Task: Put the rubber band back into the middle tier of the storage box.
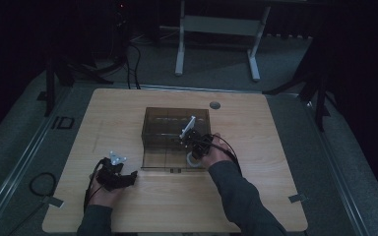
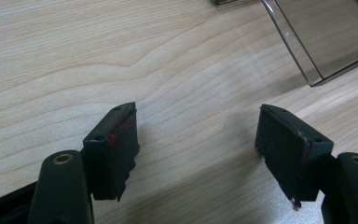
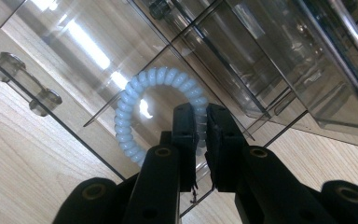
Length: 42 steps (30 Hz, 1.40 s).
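A smoky see-through drawer box [image 1: 176, 125] stands mid-table with its bottom drawer [image 1: 162, 160] pulled out toward me. My right gripper [image 1: 195, 150] hangs over the drawer's right end, shut on a pale spiral hair tie [image 1: 192, 159]. In the right gripper view the two jaws of the right gripper [image 3: 201, 116] pinch one side of the hair tie [image 3: 129, 116], whose loop lies over the drawer floor near the handle [image 3: 25, 84]. My left gripper [image 1: 127, 178] rests low at the front left, open. Its left gripper [image 2: 198, 140] jaws stand wide apart over bare wood.
The wooden table [image 1: 256, 147] has free room left, right and in front of the box. A corner of the drawer [image 2: 326, 42] shows at the upper right of the left gripper view. A round grommet [image 1: 215, 105] sits behind the box.
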### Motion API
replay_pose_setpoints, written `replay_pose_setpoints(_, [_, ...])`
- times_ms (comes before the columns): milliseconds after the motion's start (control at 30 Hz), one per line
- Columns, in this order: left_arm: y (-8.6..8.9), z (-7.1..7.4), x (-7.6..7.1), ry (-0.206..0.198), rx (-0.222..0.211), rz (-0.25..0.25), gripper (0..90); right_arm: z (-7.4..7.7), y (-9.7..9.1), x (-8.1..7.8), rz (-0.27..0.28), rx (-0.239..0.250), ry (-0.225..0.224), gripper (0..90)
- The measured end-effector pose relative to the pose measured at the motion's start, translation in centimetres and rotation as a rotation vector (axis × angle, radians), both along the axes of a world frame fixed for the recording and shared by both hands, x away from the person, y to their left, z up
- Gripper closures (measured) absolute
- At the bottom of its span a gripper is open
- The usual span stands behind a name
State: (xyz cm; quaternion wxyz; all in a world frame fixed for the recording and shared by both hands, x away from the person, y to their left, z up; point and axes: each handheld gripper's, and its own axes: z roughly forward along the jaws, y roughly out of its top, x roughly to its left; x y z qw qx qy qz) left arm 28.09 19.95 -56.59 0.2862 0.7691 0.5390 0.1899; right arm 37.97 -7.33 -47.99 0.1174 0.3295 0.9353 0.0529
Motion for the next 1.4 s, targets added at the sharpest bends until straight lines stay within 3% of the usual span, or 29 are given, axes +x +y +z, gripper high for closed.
replay_pose_setpoints(1400, [0.0, 0.0, 0.0, 0.0, -0.003, 0.002, 29.8, -1.1, 0.2, 0.2, -0.011, -0.021, -0.007, 81.6])
